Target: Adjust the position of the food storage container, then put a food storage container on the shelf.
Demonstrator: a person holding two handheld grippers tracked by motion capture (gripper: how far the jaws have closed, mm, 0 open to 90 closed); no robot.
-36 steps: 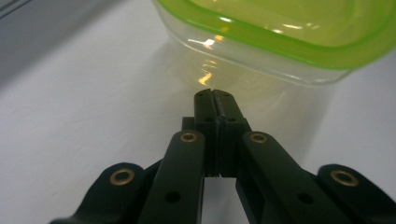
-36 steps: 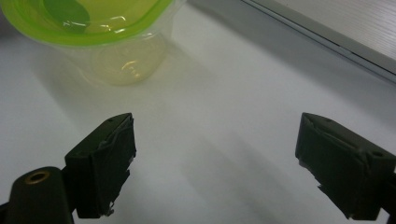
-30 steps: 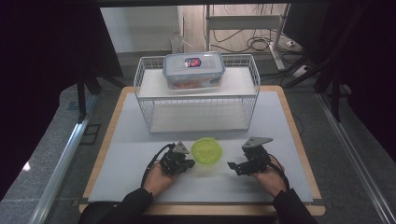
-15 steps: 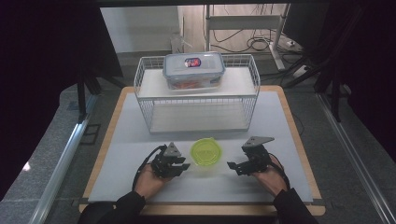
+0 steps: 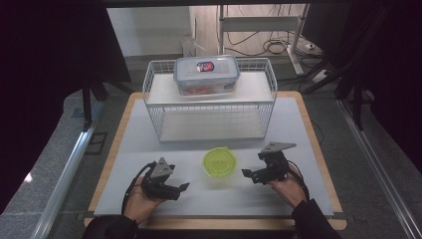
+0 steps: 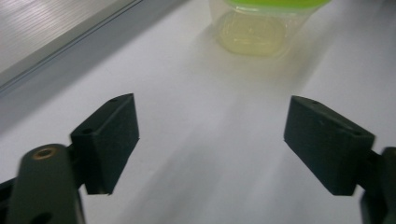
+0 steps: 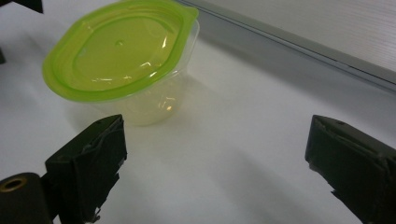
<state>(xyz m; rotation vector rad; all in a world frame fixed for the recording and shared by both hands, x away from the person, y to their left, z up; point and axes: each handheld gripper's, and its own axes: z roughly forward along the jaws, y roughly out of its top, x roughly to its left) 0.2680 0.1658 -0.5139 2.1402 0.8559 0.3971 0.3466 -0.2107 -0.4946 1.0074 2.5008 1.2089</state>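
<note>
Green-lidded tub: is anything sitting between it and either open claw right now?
Nothing visible. The green-lidded tub stands alone on bare white mat, between the left claw and the right claw, both open and apart from it. The wire rack lies beyond it, not between.

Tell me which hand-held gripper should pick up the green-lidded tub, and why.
Probably the right hand-held gripper. It sits open and nearer the green-lidded tub, which looms large just past its jaws in its own view. The left hand-held gripper, also open, lies lower and farther off.
</note>
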